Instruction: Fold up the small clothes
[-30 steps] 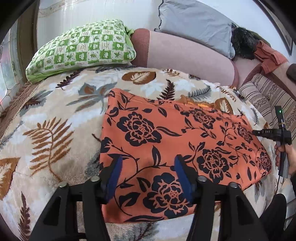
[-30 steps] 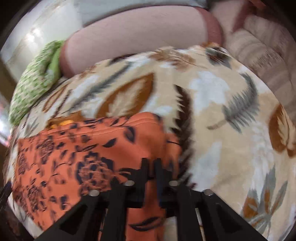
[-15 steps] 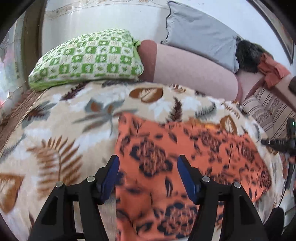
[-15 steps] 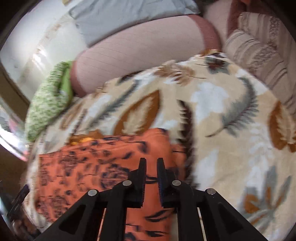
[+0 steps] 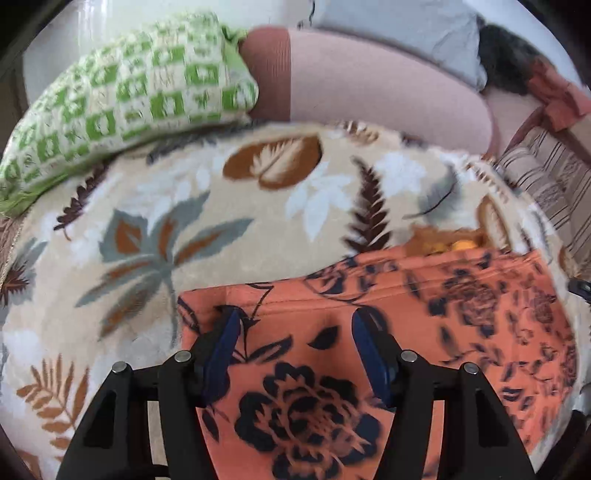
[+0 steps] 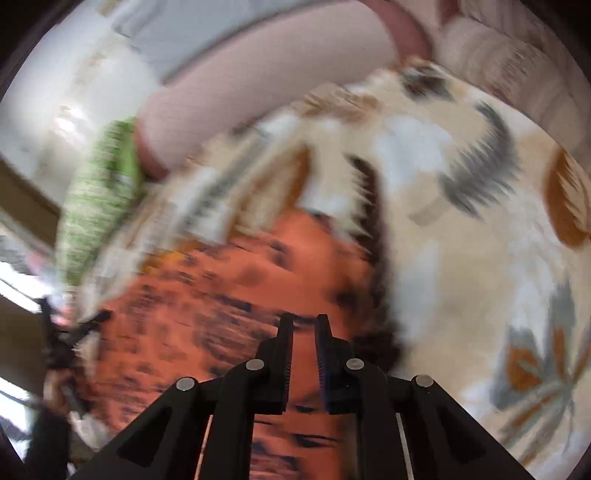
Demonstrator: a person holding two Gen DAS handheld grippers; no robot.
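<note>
An orange garment with dark flowers [image 5: 424,317] lies flat on a leaf-patterned blanket [image 5: 221,206]. My left gripper [image 5: 295,317] hovers open over the garment's far left corner, with its blue pads [image 5: 225,343] wide apart and nothing pinched. In the blurred right wrist view, the right gripper [image 6: 304,319] stands over the garment's [image 6: 221,295] right edge. Its jaws are slightly parted, and cloth shows through the narrow gap but is not pressed. The left gripper with the hand holding it [image 6: 62,339] shows at the far left of that view.
A green checked pillow [image 5: 129,88], a pink bolster [image 5: 369,85] and a grey pillow [image 5: 399,29] line the back. A striped cushion [image 5: 546,184] lies at the right. Something yellow-orange [image 5: 461,243] peeks out behind the garment's far edge.
My left gripper has moved forward to the garment's far left corner, still open. The right gripper's jaws have parted from shut, and it has lifted and tilted up.
</note>
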